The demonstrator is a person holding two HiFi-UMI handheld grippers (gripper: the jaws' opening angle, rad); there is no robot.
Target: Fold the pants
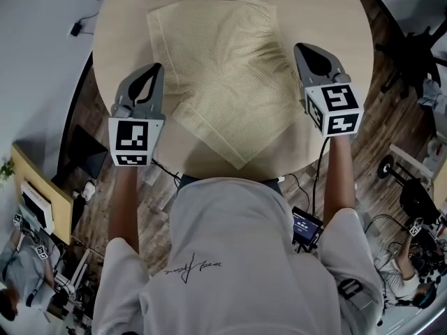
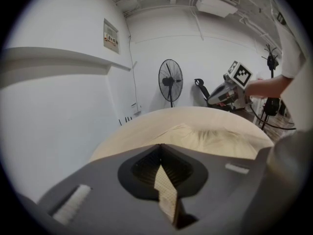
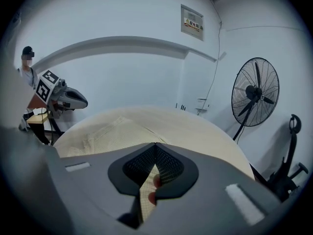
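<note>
Cream pants [image 1: 223, 68] lie loosely folded on a round pale table [image 1: 126, 19]. My left gripper [image 1: 156, 68] is at the cloth's left edge and my right gripper [image 1: 299, 49] at its right edge. In the left gripper view the gripper [image 2: 160, 146] is shut on a strip of the cream cloth [image 2: 167, 192], and the rest of the pants [image 2: 215, 138] lies ahead on the table. The right gripper view shows the same: the gripper [image 3: 155, 144] is shut on a strip of cloth [image 3: 145, 192], with the pants [image 3: 105, 133] spread to its left.
A standing fan [image 3: 257, 92] is beyond the table by the white wall. A small screen device [image 1: 306, 227] and cables lie on the wood floor near the person's body. A black chair base [image 1: 412, 47] stands at the right.
</note>
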